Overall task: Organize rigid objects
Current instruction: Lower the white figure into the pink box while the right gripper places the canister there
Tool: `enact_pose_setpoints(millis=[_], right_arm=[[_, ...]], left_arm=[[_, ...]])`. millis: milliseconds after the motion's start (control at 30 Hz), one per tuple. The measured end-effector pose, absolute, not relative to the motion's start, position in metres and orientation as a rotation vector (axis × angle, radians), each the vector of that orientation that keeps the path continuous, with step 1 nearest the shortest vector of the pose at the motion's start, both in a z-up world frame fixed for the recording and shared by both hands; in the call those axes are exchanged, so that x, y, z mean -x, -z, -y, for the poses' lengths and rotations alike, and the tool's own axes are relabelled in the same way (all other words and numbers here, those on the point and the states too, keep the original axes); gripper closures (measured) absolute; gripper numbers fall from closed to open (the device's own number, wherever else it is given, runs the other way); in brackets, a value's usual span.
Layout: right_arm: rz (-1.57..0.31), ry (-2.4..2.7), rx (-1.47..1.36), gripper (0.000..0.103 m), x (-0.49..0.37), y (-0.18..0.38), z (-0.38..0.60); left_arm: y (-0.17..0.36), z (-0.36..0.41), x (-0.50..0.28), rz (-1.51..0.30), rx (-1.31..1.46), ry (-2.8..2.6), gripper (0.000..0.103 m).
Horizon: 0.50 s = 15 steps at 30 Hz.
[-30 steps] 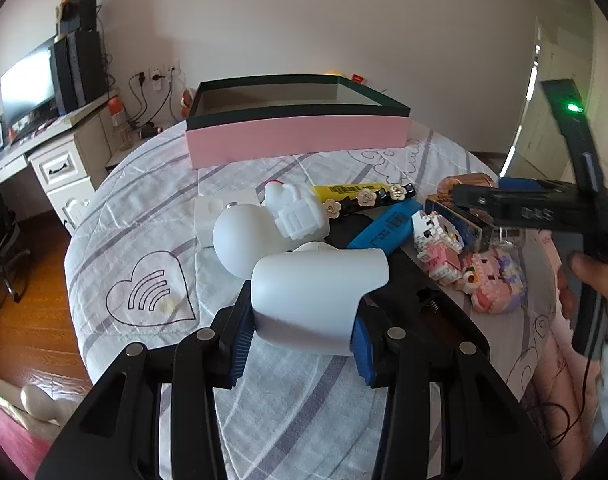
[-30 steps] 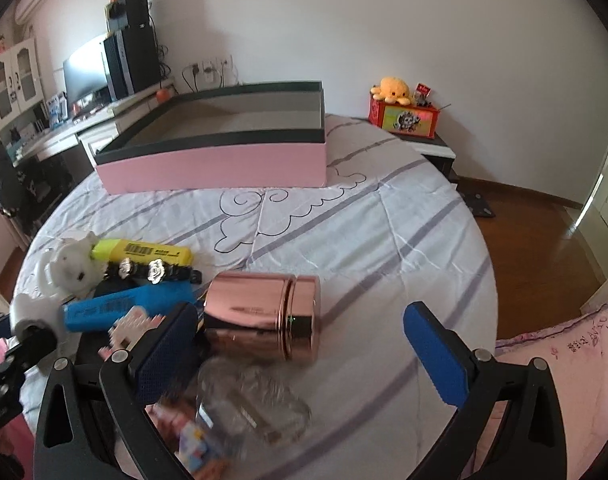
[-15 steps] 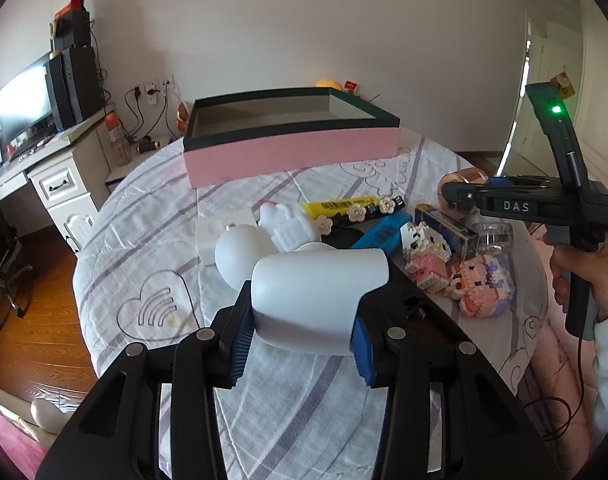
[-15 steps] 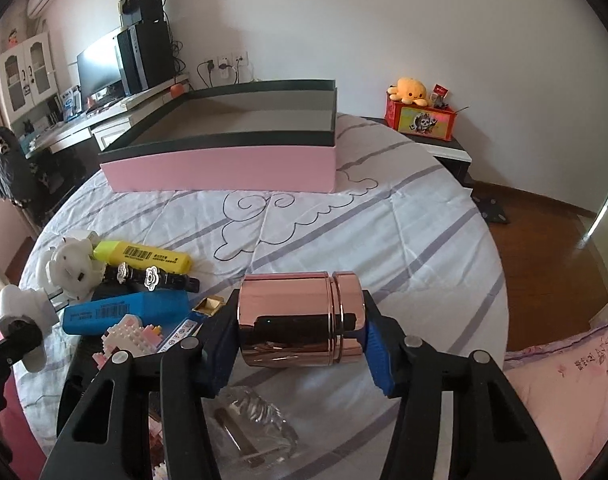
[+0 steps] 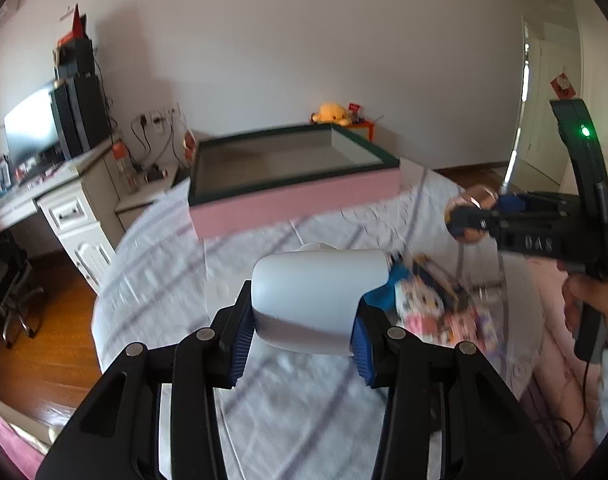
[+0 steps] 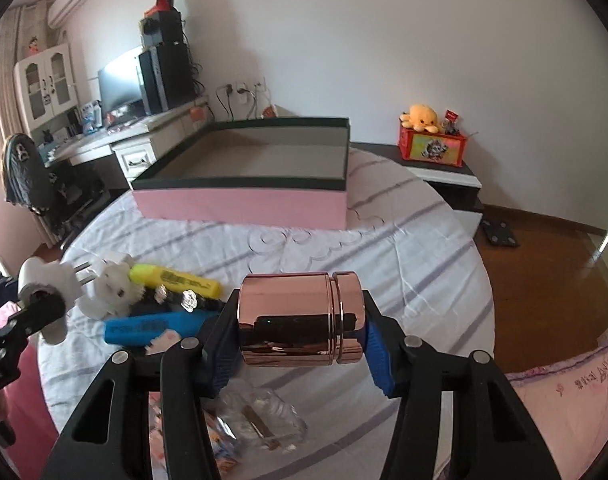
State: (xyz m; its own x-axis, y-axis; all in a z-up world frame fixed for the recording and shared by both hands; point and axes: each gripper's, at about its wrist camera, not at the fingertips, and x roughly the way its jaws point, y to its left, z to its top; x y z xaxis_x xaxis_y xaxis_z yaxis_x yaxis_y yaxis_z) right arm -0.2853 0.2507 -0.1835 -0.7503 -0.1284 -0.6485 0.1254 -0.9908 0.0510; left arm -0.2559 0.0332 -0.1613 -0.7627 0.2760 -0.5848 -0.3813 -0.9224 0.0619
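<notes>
Both grippers are gripping things above the bed (image 6: 424, 248). Left gripper (image 5: 301, 316) is clamping a white cup (image 5: 316, 296) between its blue pads; right gripper (image 6: 299, 340) is squeezing a copper jar (image 6: 299, 320) lying sideways. Far off, the pink box (image 6: 243, 204) is sitting open. Markers (image 6: 171, 280) and toys (image 6: 111, 292) are lying near left.

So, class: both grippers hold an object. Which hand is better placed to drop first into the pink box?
Probably the right gripper: its copper jar faces the pink box squarely, while the left's white object approaches off-corner.
</notes>
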Motion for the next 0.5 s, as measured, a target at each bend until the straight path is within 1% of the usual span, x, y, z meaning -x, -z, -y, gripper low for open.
enact_pose_setpoints(millis=[233,500], right_arm=[[-0.042,2.806,-0.987,0.047,0.312,0.163,-0.239],[-0.118,2.753,-0.961,0.047,0.376,0.145,-0.215]], left_arm=[[0.134,-0.045,0.309,-0.296,0.773,-2.683,0.060],[0.132,-0.057,0.404,-0.308,0.848,-2.652,0.060]])
